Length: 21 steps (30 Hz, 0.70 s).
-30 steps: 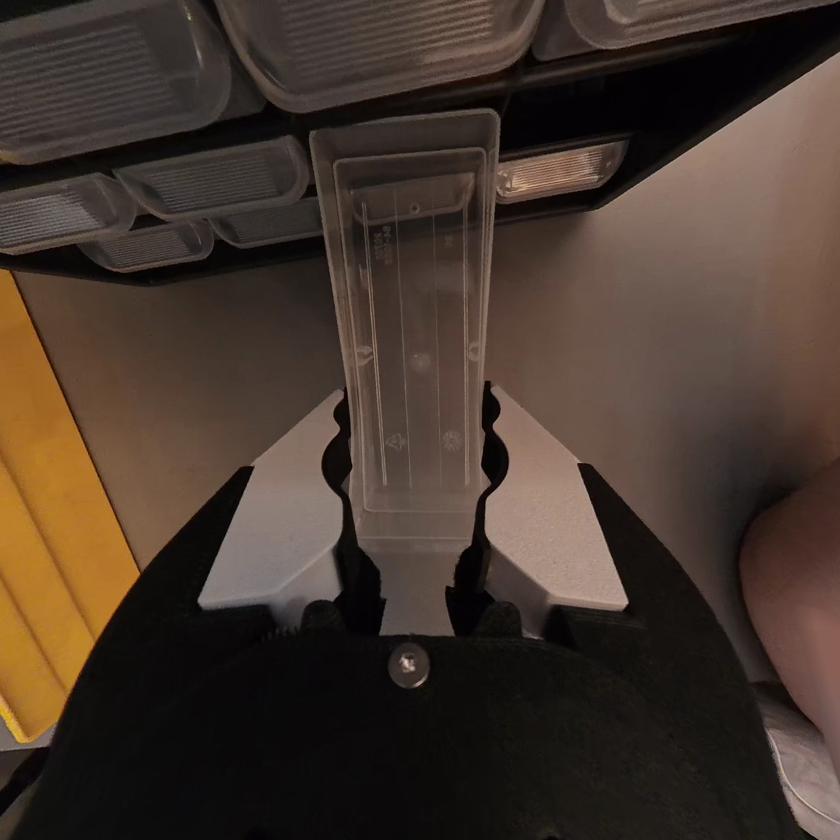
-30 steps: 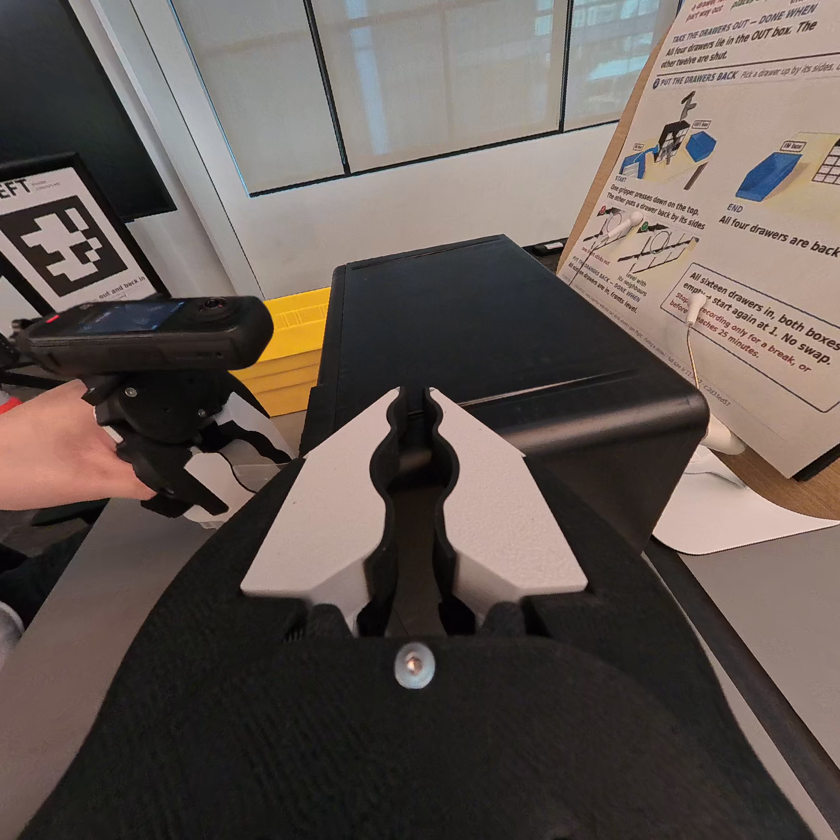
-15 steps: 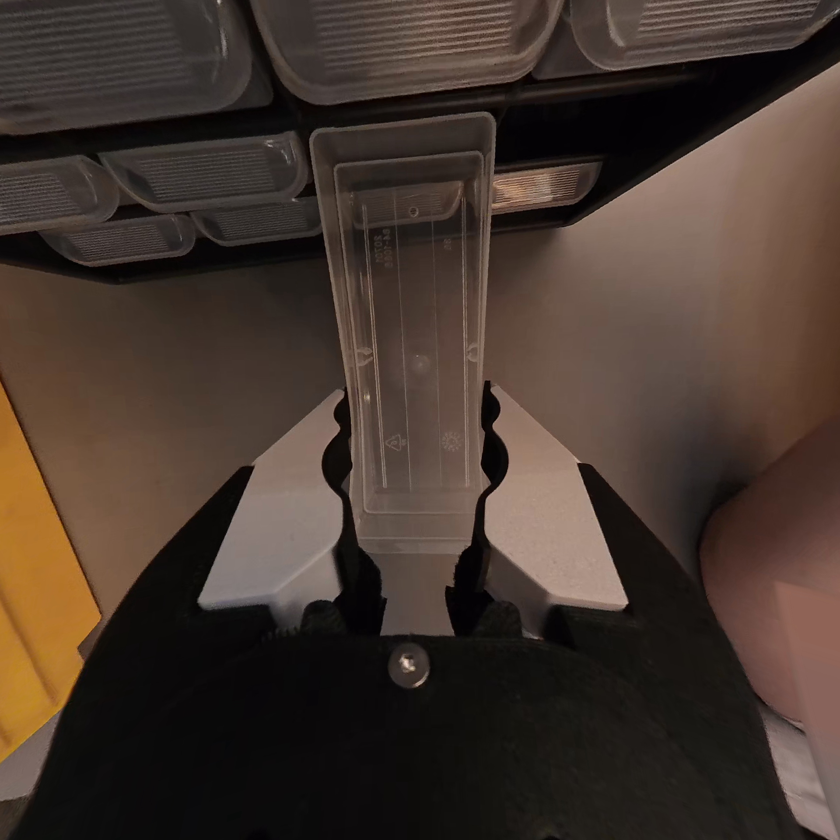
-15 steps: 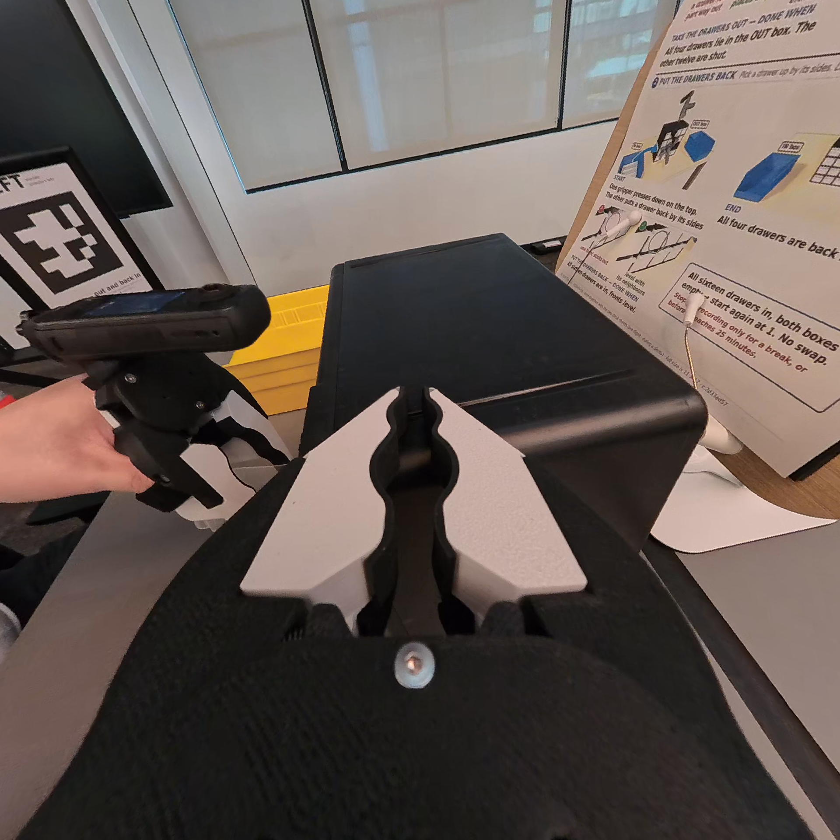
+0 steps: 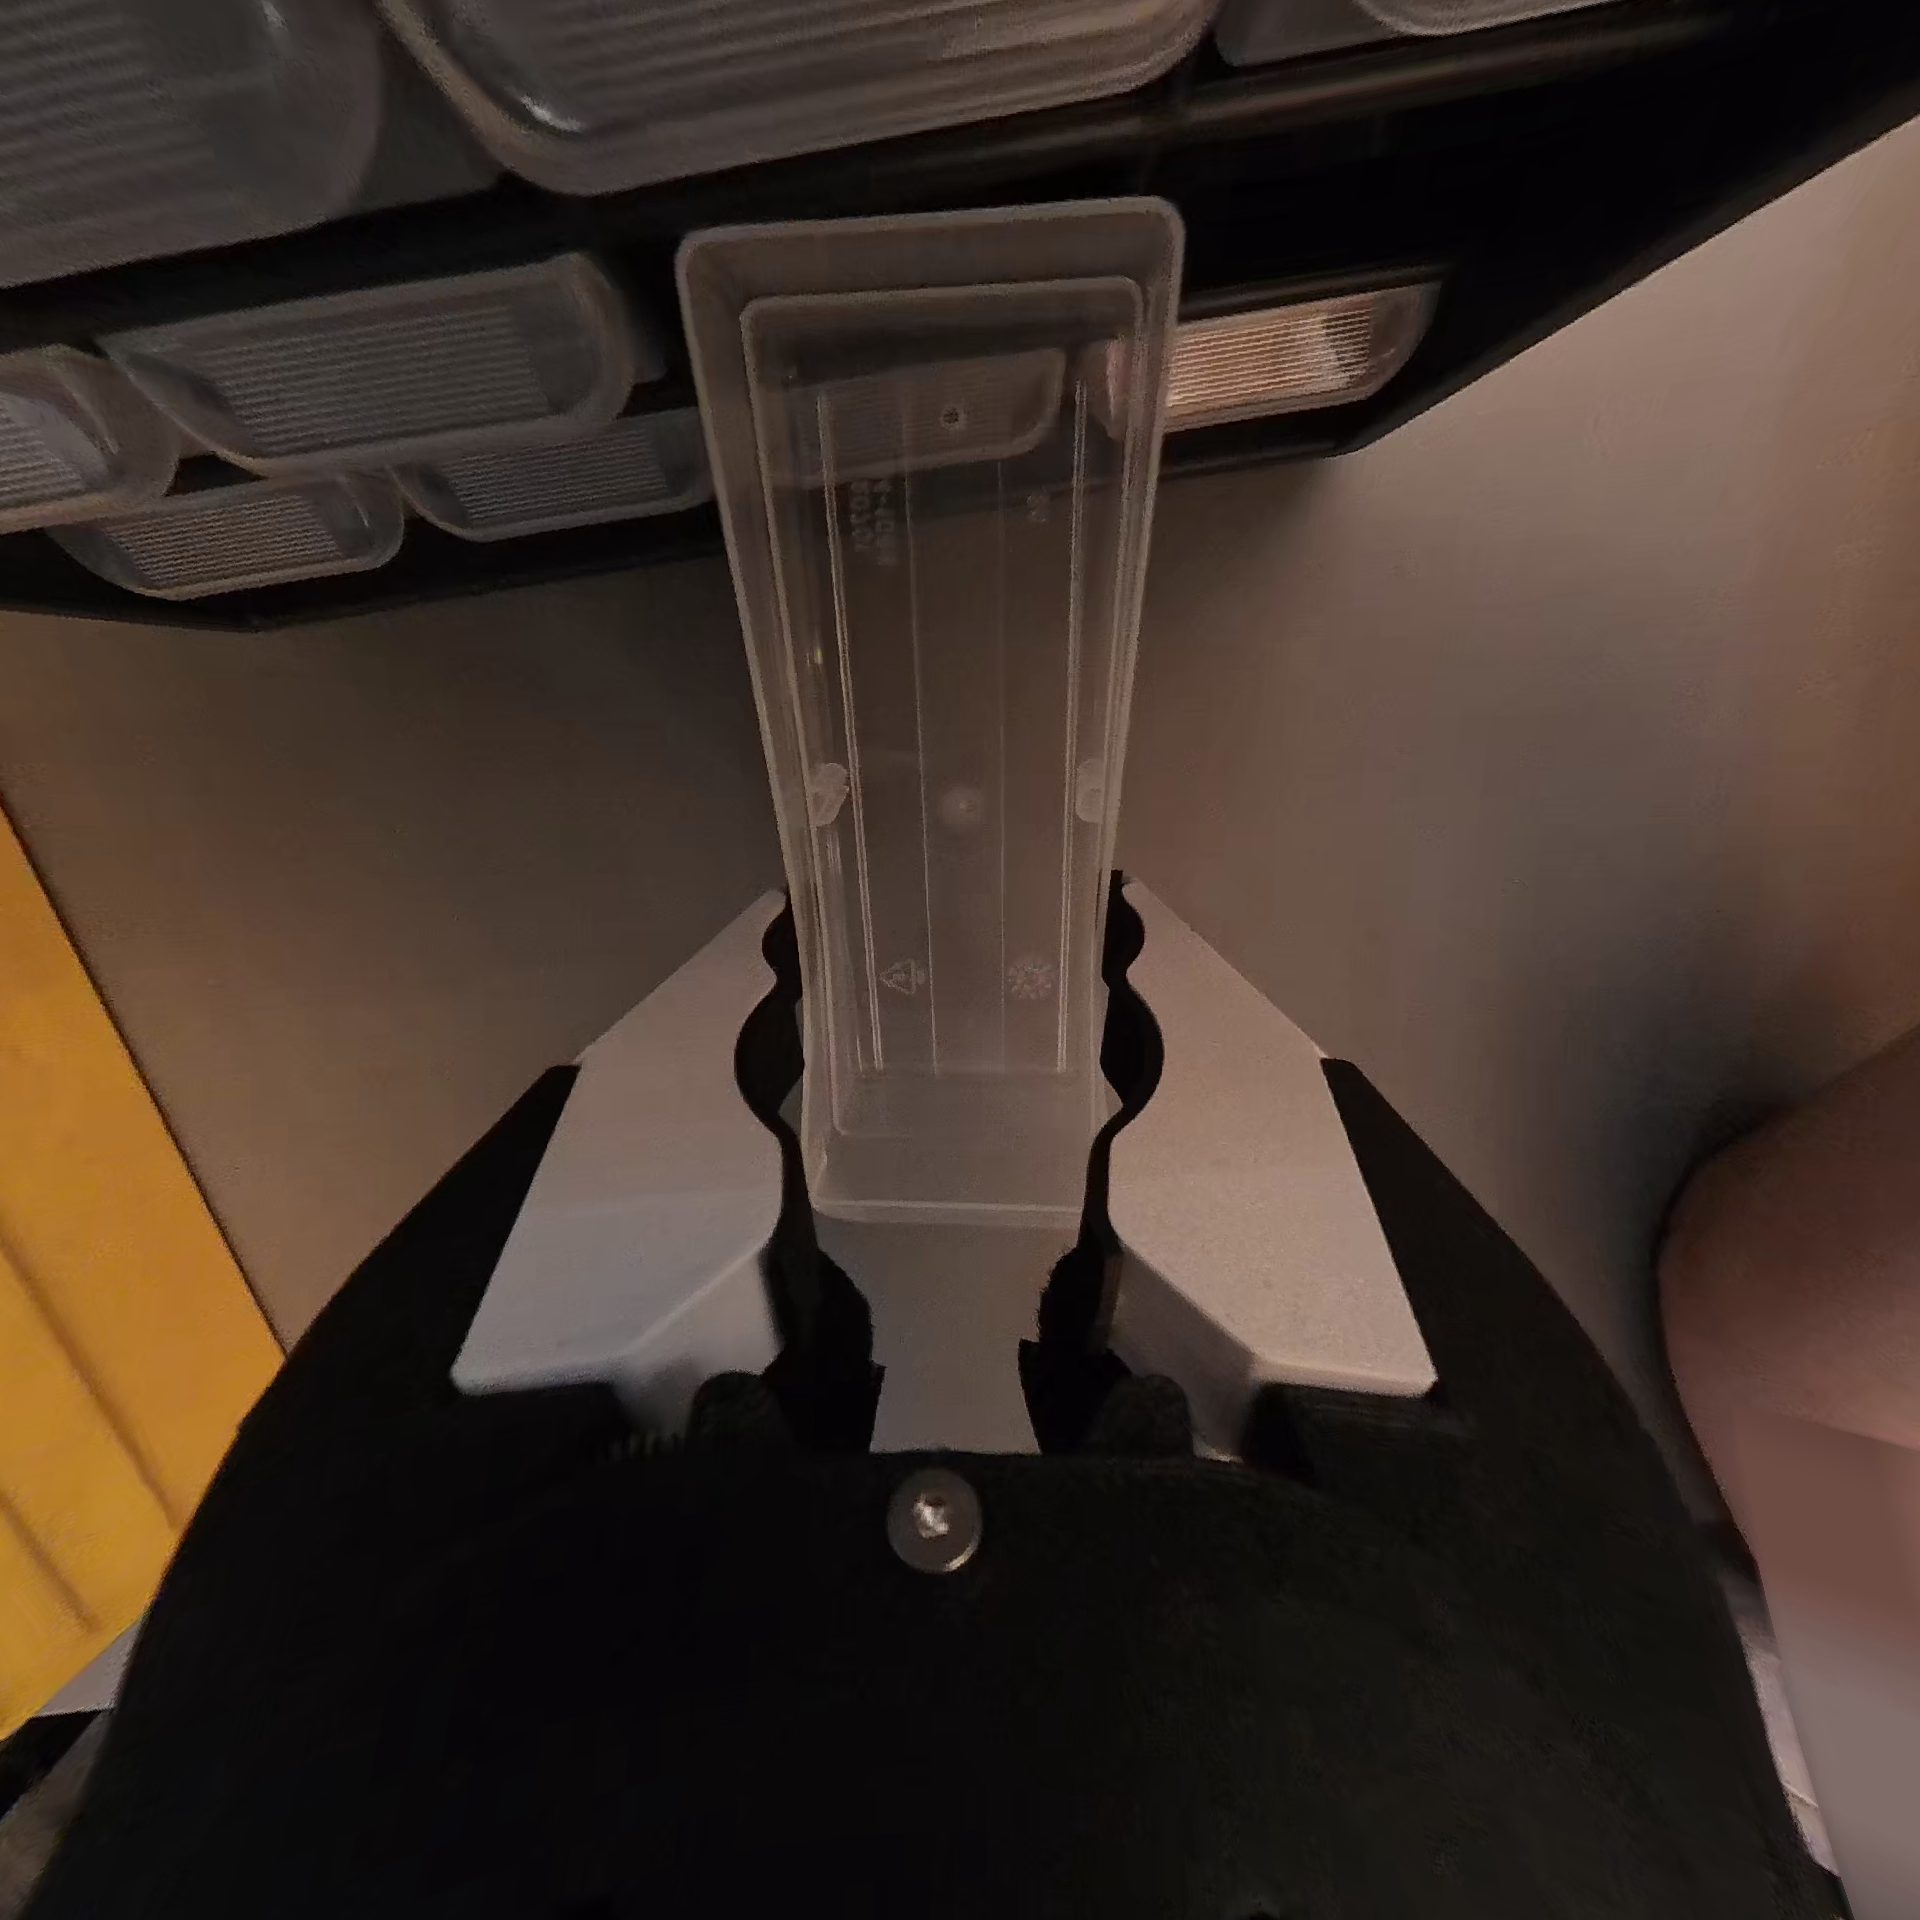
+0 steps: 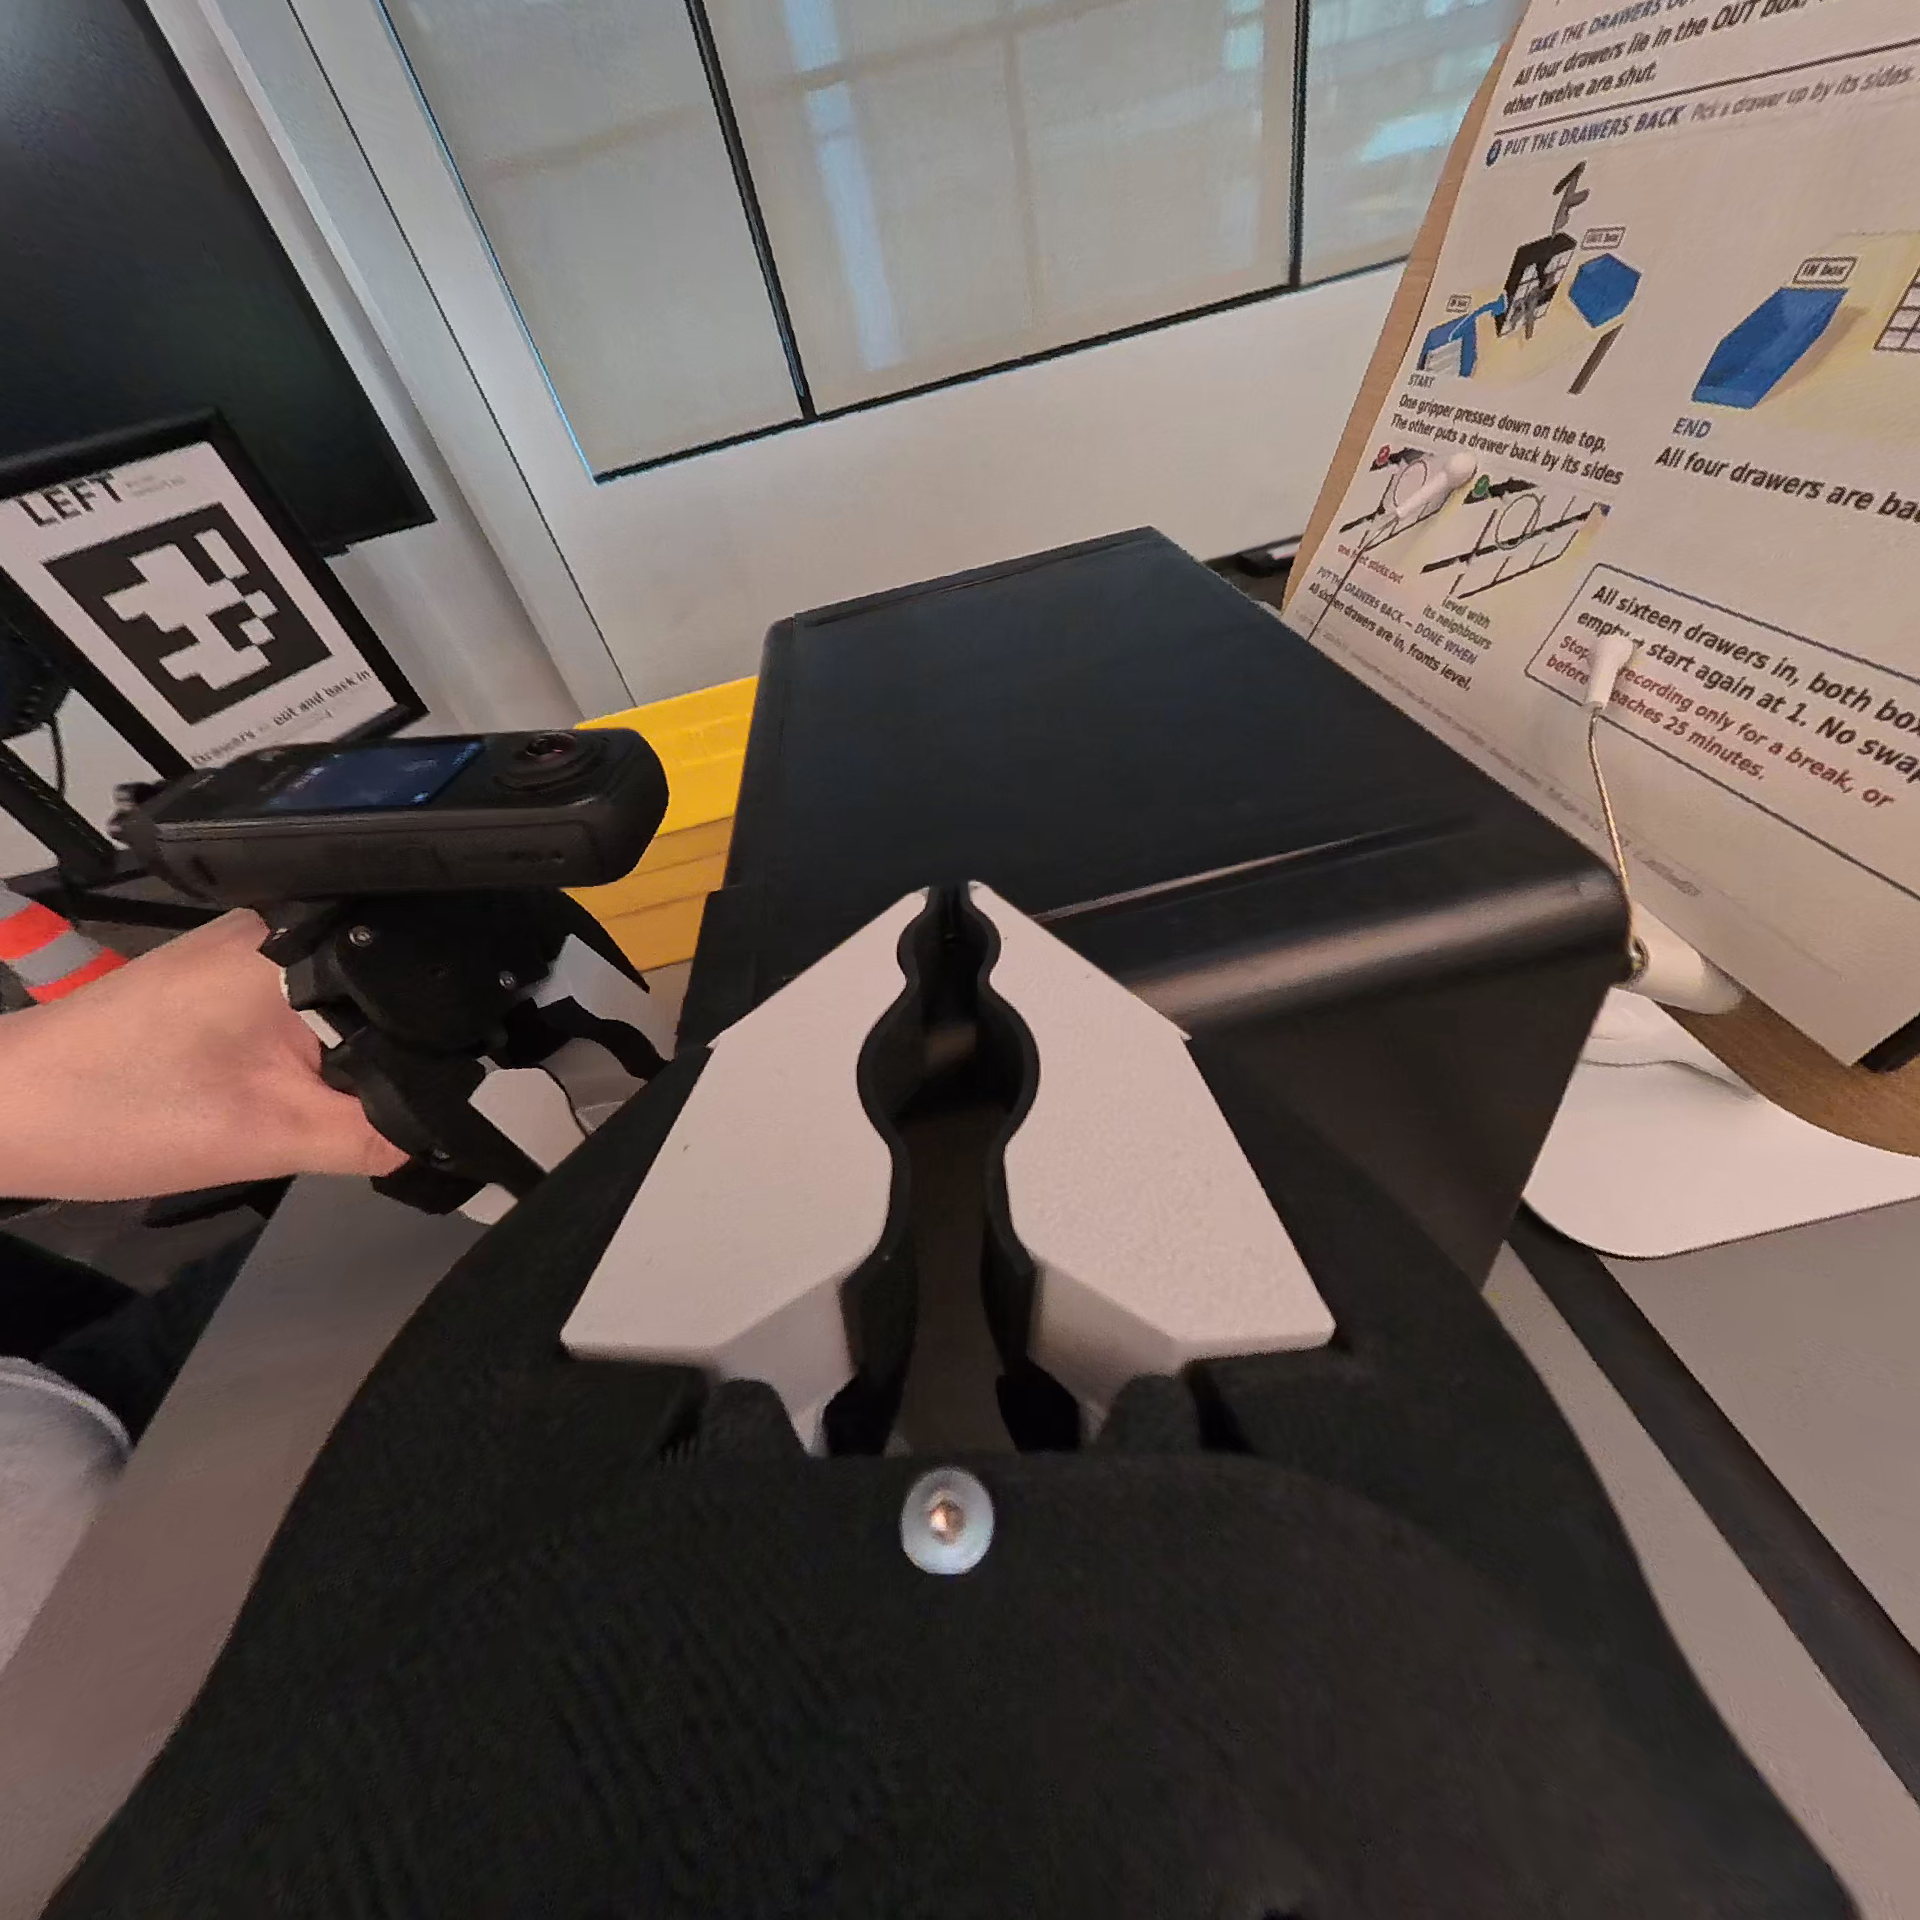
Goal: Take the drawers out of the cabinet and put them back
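Observation:
My left gripper (image 5: 948, 904) is shut on the sides of a clear plastic drawer (image 5: 956, 644). The drawer is empty and points at the lower rows of the black cabinet (image 5: 1558, 156), its far end just in front of the cabinet face. Several other clear drawers (image 5: 364, 364) sit shut in the cabinet. My right gripper (image 6: 948, 896) is shut and empty, its tips at the front top edge of the cabinet (image 6: 1091, 707). The left gripper (image 6: 520, 1101) also shows in the right wrist view, held by a hand (image 6: 177, 1081) left of the cabinet's front.
A yellow bin (image 5: 94, 1195) stands left of the cabinet and also shows in the right wrist view (image 6: 675, 748). An instruction board (image 6: 1662, 468) leans at the right on a white pad (image 6: 1683, 1174). A marker sign (image 6: 187, 613) stands at the back left. A person's arm (image 5: 1818, 1299) is at the right over the grey table (image 5: 1455, 727).
My left gripper has moved a little nearer the cabinet front with the drawer still in it. My right gripper has stayed on the cabinet top.

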{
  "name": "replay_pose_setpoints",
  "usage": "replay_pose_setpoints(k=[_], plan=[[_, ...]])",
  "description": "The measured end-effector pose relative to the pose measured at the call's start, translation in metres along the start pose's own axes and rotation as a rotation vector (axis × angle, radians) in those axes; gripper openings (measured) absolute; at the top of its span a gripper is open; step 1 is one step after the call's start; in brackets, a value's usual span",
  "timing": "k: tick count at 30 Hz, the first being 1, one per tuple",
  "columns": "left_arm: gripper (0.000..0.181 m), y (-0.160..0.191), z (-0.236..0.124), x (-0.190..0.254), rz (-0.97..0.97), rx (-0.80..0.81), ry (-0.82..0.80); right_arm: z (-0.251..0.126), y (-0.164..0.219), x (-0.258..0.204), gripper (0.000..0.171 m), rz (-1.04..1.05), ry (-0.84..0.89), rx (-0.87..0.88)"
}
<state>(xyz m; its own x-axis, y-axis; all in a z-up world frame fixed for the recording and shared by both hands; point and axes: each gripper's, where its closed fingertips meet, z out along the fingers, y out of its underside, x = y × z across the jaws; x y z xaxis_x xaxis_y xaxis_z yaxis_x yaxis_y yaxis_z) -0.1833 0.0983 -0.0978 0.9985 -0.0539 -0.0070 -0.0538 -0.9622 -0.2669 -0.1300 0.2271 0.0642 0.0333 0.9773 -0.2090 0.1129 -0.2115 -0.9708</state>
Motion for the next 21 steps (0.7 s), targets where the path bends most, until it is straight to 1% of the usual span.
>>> replay_pose_setpoints(k=[5,11,21], plan=[[0.056,0.0086,0.0023,-0.0021,-0.003,-0.048,0.013,0.0001,0.0000,0.0001,0.000,-0.017,0.004,0.000],[0.056,0.0037,-0.0015,-0.0051,-0.004,-0.033,0.001,0.0001,-0.0001,0.0003,0.000,-0.022,0.012,-0.004],[0.056,0.0013,-0.0052,-0.0014,0.013,-0.059,-0.014,0.0000,-0.0001,0.0005,0.000,-0.021,0.013,-0.005]])
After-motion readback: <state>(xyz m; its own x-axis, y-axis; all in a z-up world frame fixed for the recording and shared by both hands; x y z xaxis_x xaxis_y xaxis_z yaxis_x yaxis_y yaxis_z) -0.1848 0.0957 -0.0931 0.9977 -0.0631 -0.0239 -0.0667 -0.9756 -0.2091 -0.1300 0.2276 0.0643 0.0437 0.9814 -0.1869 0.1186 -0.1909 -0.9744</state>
